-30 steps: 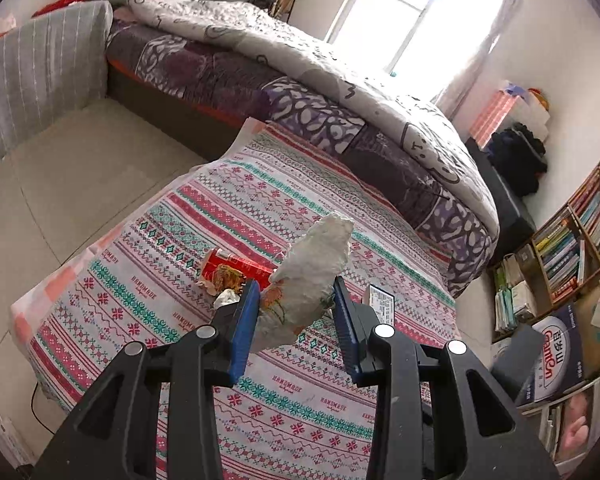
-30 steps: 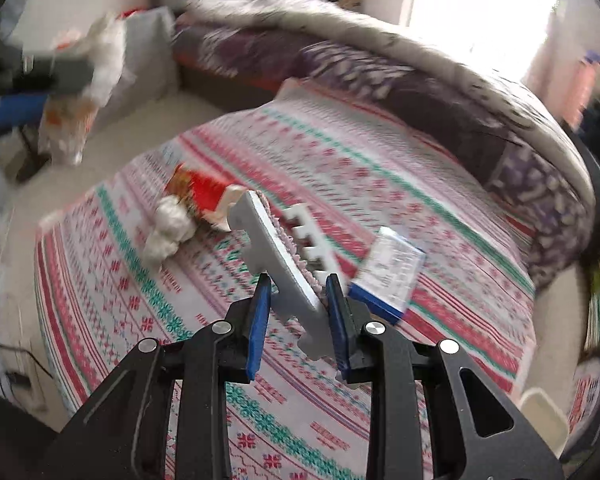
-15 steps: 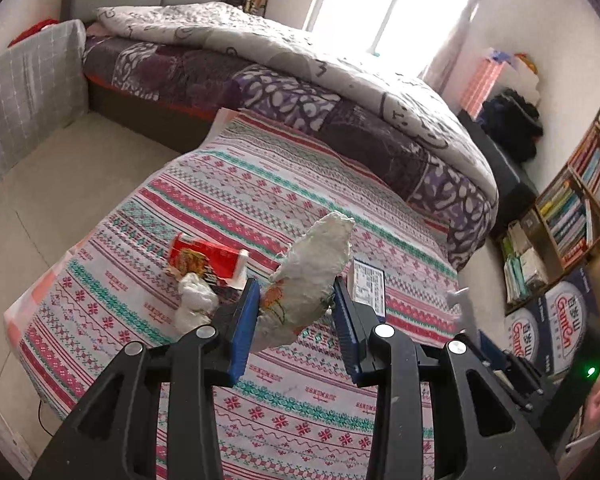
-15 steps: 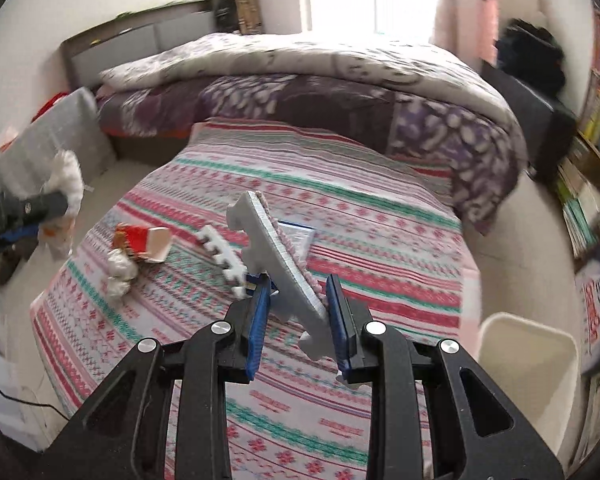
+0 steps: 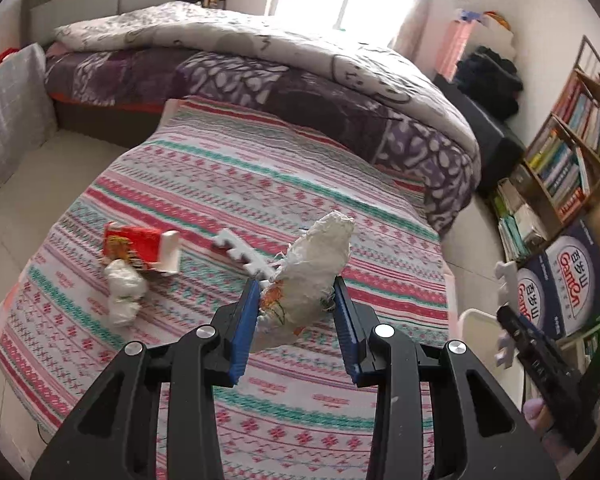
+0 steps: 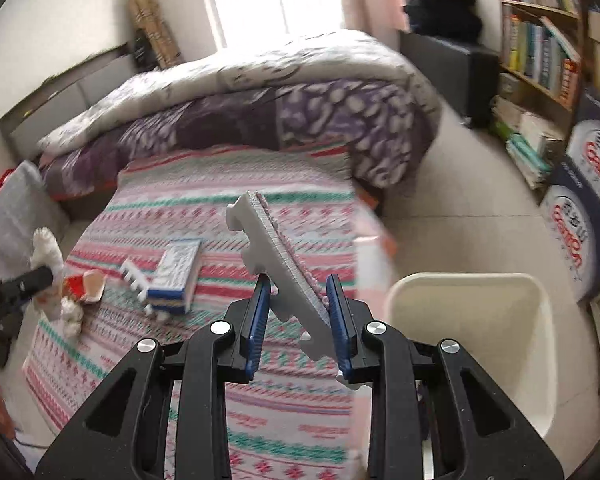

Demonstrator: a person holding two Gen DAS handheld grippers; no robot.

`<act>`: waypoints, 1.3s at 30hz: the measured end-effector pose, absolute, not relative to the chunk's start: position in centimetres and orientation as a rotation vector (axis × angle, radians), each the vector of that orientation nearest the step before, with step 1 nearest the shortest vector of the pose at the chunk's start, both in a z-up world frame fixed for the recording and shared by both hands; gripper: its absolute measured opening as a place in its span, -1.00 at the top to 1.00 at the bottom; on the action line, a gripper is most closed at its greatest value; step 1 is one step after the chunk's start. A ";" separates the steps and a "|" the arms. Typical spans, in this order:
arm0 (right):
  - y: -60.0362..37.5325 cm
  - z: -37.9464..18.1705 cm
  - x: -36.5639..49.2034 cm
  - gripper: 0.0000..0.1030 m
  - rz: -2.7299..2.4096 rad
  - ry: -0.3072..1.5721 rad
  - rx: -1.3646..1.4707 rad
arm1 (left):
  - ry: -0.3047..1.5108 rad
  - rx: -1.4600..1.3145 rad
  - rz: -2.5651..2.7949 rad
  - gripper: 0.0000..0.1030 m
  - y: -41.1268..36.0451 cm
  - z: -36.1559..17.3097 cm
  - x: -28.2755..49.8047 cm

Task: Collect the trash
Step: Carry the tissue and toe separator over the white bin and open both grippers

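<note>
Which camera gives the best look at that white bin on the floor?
The right wrist view: the white bin sits open beside the bed, its rim and inside visible. The left wrist view catches only a corner of its rim, partly behind the right gripper.

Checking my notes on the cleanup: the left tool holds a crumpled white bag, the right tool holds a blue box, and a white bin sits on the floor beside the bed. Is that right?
Not quite. The right tool holds a toothed white foam strip, not the blue box, which lies on the bedspread in the right wrist view. The left tool does hold the crumpled white bag, and the white bin sits beside the bed.
</note>
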State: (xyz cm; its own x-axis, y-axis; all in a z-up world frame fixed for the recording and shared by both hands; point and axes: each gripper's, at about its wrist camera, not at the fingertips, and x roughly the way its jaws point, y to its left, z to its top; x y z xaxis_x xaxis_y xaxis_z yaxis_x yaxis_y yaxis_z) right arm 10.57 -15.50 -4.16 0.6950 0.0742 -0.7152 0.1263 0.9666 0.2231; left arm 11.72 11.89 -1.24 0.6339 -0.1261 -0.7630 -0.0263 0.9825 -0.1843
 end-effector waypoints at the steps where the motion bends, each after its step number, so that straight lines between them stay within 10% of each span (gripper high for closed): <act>1: -16.1 -4.0 10.5 0.46 -0.040 0.799 0.274 | 0.883 -0.180 -0.066 0.28 11.3 -1.3 11.8; 29: -32.9 -4.6 4.2 0.36 -0.412 0.792 0.537 | 0.913 0.044 -0.447 0.28 -9.5 -5.0 9.7; 39: -36.0 -4.1 1.5 -0.84 -0.595 0.753 0.531 | 0.952 0.083 -0.542 0.28 -14.5 -7.0 8.7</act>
State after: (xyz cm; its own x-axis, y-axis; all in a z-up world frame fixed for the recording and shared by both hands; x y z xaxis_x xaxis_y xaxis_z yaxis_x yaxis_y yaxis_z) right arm 1.53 -36.02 -4.11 0.5838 -0.3021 -0.7536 0.6637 0.7122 0.2286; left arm 8.70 -14.51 -6.98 0.4579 -0.4034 -0.7922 0.4750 0.8643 -0.1656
